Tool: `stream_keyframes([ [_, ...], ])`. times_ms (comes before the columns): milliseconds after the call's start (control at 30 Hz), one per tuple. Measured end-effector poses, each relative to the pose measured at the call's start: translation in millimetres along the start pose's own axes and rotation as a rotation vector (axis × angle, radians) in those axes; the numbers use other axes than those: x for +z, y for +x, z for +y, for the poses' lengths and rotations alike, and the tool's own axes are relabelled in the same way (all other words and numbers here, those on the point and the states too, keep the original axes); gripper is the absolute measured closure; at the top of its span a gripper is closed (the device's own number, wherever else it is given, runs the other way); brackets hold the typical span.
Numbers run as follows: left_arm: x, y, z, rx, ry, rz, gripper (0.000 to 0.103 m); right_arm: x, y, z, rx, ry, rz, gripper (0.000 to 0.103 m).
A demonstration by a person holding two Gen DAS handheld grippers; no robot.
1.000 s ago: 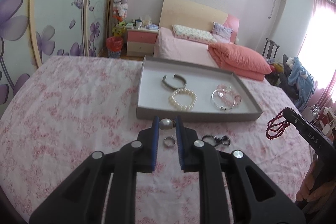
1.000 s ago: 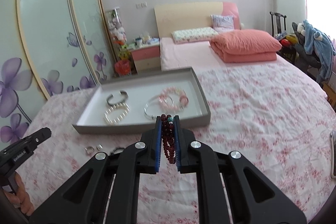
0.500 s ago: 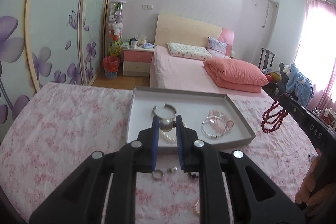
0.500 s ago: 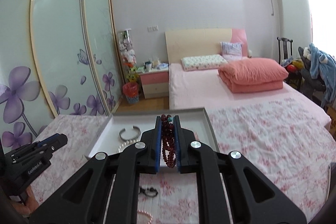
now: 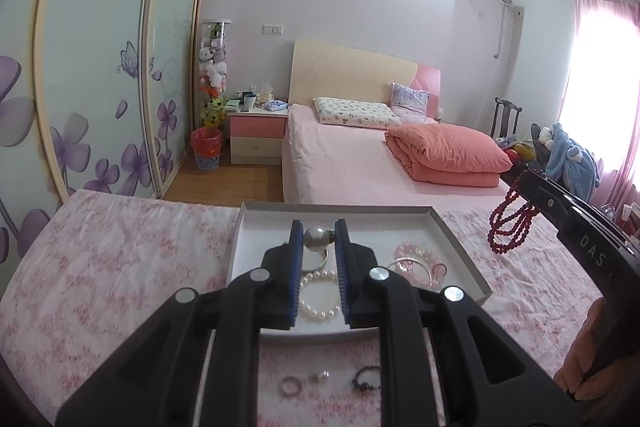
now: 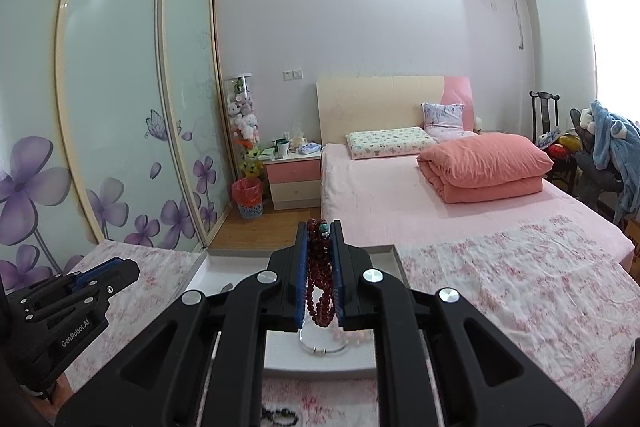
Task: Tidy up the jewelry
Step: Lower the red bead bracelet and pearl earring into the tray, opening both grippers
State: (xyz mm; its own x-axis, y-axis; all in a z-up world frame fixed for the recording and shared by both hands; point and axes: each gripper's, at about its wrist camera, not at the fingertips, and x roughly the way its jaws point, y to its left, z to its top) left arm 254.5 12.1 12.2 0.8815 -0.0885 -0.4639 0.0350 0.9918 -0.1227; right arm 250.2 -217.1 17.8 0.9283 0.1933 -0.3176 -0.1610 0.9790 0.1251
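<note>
Both claws clamped: left claw (image 5: 319, 239) on pearl piece (image 5: 315, 238), right claw (image 6: 320, 243) on red bead strand (image 6: 319, 283), each above tray (image 5: 460, 247) near bed's front edge. Risk: pearl's round, pinched w/ tips only, could pop out; dangling loops may snag tray rim.

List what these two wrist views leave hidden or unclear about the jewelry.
- Metal cuff in the tray: left wrist view, mostly behind the left gripper and its pearl piece.
- White pearl bracelet: same view, sides covered by the fingers.
- Dark bracelet: right wrist view, cut by the bottom edge.
- Red bead strand: length hidden inside the right gripper.
</note>
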Motion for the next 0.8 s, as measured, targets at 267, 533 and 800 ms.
stream_keyframes([
  [267,10,36,-6,0.009,0.036,-0.014,0.087,-1,38,-1,-0.024,-0.020,-0.005,0.091],
  [533,8,72,-12,0.012,0.076,0.009,0.087,-14,74,0,-0.036,-0.016,0.060,0.091],
  [800,2,88,-9,0.022,0.059,0.031,0.086,-21,86,1,-0.032,-0.008,0.097,0.088],
])
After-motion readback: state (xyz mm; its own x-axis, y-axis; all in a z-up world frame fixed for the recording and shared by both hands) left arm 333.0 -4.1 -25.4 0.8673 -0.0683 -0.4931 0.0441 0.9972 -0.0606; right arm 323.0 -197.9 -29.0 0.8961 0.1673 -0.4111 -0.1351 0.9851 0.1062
